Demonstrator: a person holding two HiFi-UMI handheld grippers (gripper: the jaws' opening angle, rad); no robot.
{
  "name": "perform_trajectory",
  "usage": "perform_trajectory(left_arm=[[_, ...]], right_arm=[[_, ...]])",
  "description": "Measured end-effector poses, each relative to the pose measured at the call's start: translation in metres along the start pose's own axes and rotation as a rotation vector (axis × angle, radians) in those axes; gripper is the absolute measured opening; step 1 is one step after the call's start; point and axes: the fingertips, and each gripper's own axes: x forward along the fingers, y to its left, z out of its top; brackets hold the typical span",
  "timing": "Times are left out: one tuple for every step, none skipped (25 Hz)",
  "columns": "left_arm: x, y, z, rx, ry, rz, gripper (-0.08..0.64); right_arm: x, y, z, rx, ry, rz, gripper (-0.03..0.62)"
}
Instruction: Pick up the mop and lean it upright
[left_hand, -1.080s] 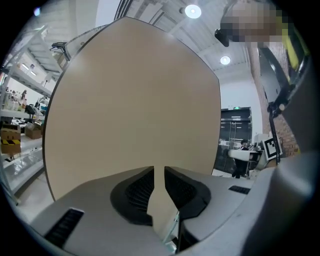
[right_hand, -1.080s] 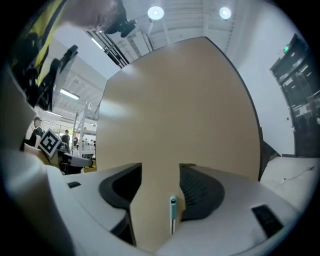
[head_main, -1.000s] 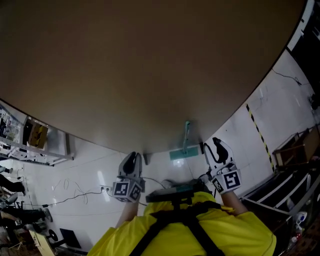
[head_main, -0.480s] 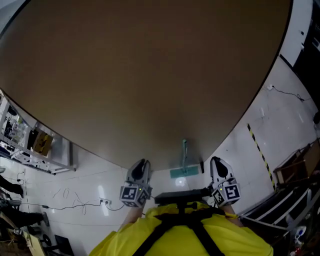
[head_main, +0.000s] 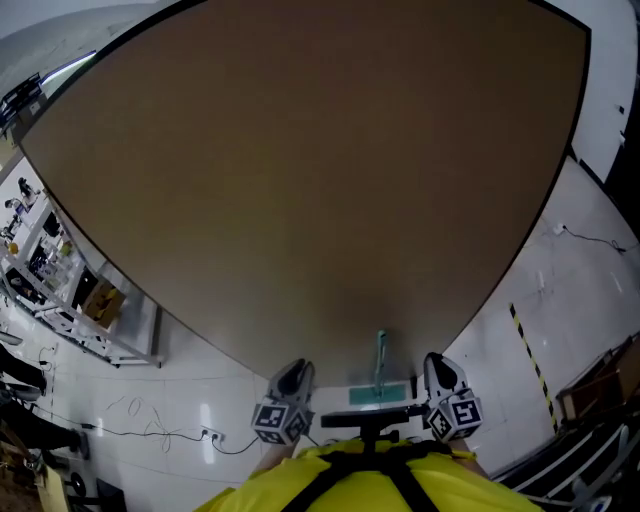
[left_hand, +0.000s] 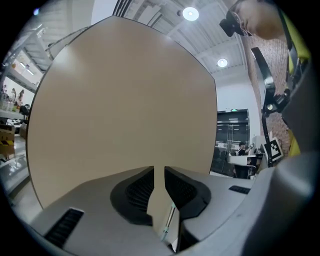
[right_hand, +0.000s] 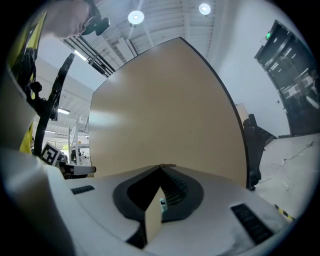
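mop (head_main: 381, 355) is seen upright against the brown board (head_main: 300, 180); right gripper (head_main: 438, 364) is pressed together, left gripper (head_main: 293, 371) slightly spread.

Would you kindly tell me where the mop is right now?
In the head view, the mop stands low and centre at the foot of the brown panel, between the left tongs and right tongs.

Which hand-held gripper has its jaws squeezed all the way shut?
The right hand-held gripper: its jaw tips touch. The left hand-held gripper shows a narrow gap.
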Motion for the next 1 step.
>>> perform_trajectory(left_arm=[[0.0006, 0.0002, -0.0016, -0.004, 0.001, 0.005, 0.072]], right_arm=[[0.001, -0.001, -0.0017, 0.003, 0.01, 0.006, 0.007]])
